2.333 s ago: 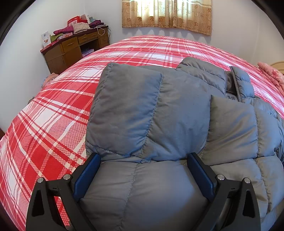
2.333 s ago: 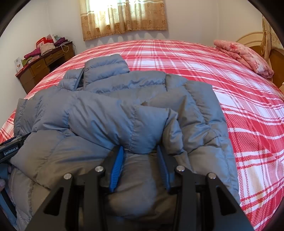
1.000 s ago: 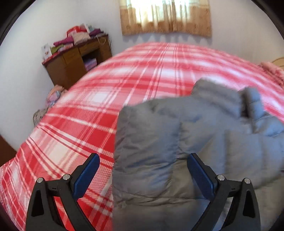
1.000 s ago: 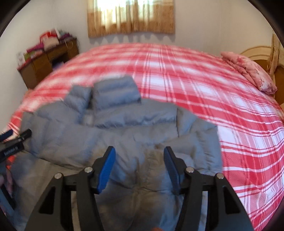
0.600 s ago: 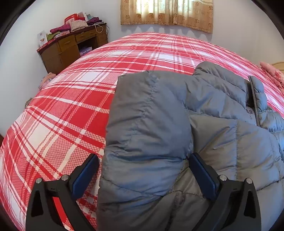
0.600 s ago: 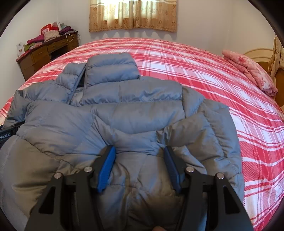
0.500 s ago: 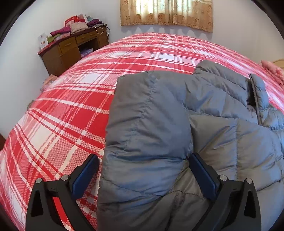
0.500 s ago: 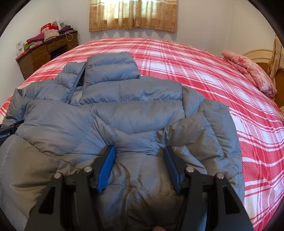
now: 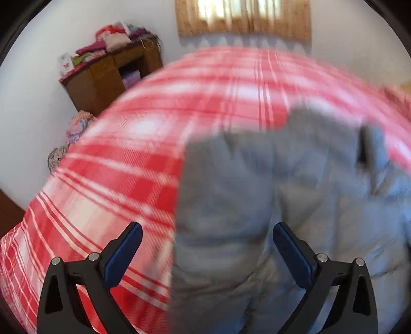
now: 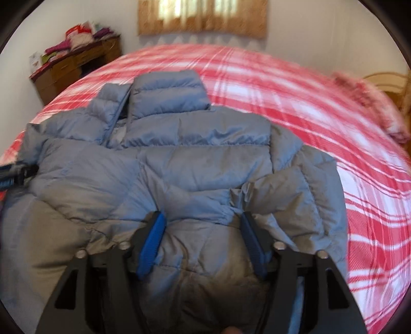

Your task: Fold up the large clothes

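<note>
Grey jacket (image 10: pixel 205 164) on plaid bed (image 10: pixel 321 123), left gripper (image 9: pixel 204 244) jaws spread over near left edge, right gripper (image 10: pixel 203 236) jaws spread above near hem

Plaid bed (image 10: pixel 295 108); cluttered desk (image 10: pixel 74 66); perhaps curtains (image 10: pixel 203 18)

The left gripper (image 9: pixel 204 240) has apparently pulled back from the jacket (image 9: pixel 269 195).

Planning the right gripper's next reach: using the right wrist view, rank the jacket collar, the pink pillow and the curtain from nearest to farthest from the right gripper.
1. Jacket collar, straight ahead of the right gripper, at the grey jacket's far end.
2. Pink pillow, far right on the bed.
3. Curtain, on the back wall beyond the bed.
</note>
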